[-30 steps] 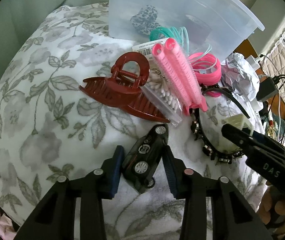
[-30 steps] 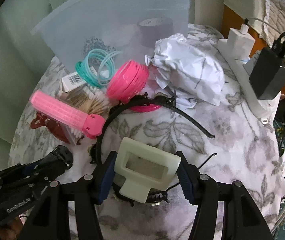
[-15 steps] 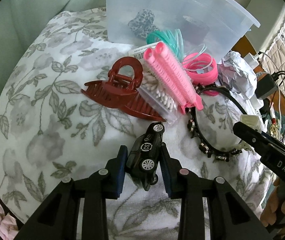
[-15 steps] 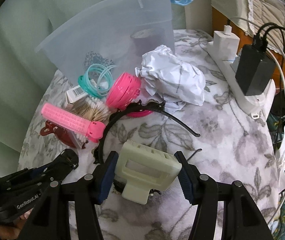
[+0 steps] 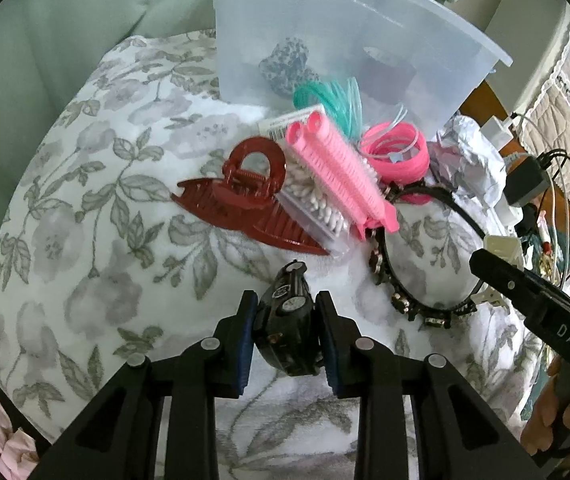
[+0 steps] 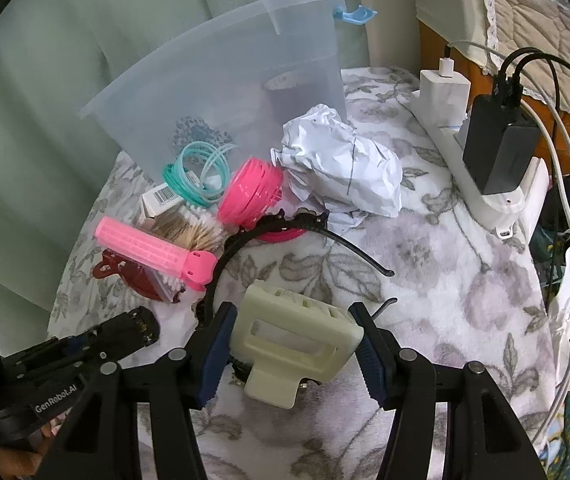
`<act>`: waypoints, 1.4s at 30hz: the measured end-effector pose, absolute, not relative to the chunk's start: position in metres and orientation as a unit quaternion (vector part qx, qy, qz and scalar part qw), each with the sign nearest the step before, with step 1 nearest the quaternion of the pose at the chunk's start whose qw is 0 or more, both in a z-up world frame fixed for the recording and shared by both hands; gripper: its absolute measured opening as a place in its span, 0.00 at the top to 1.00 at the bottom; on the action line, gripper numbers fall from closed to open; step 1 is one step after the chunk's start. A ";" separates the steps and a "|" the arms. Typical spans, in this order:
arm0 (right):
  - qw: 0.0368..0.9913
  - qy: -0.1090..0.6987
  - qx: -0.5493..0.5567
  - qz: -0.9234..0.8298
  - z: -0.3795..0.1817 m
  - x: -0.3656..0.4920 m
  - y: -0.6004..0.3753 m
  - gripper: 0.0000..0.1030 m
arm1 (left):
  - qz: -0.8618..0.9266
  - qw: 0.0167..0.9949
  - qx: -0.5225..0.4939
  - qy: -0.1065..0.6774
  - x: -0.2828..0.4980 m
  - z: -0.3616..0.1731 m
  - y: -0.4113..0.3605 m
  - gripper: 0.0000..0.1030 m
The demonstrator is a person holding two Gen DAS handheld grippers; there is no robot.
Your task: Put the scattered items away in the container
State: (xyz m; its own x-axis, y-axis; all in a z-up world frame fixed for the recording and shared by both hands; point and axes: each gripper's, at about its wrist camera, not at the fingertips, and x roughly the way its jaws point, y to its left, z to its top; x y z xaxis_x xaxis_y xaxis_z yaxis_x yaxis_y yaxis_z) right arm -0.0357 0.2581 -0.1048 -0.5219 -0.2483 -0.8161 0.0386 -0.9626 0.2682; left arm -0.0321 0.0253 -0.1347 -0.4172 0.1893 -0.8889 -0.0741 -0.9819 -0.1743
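L tongs (image 5: 285, 322) closing round black toy car (image 5: 287, 320), R tongs (image 6: 291, 344) gripping cream clip (image 6: 293, 340); container (image 6: 221, 92) contents blurry.

Toy car (image 5: 287, 320) between the left gripper (image 5: 285, 332) jaws; hair claw (image 5: 241, 196) and cotton-swab pack (image 5: 317, 208) ahead; container (image 5: 325, 52) behind them; headband (image 5: 417, 264) to the right.

You can read "DAS" in white letters on the black body of the right tongs (image 5: 497, 276). "GenRobot.AI" stands on the left tongs (image 6: 141, 326). Beside the clear container (image 6: 221, 92), a white box (image 6: 161, 200) shows a barcode, digits unreadable.
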 end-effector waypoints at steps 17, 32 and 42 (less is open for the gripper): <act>0.086 -0.110 0.472 -0.870 -0.093 -0.035 0.257 0.41 | 0.857 0.091 -0.504 -0.058 -0.027 -0.115 0.027 0.71; 0.100 -0.089 0.402 -0.906 -0.018 -0.041 0.263 0.41 | 0.891 0.127 -0.431 -0.057 -0.052 -0.041 0.025 0.71; 0.124 -0.068 0.357 -0.923 0.048 -0.058 0.268 0.41 | 0.916 0.148 -0.369 -0.057 -0.080 0.023 0.020 0.71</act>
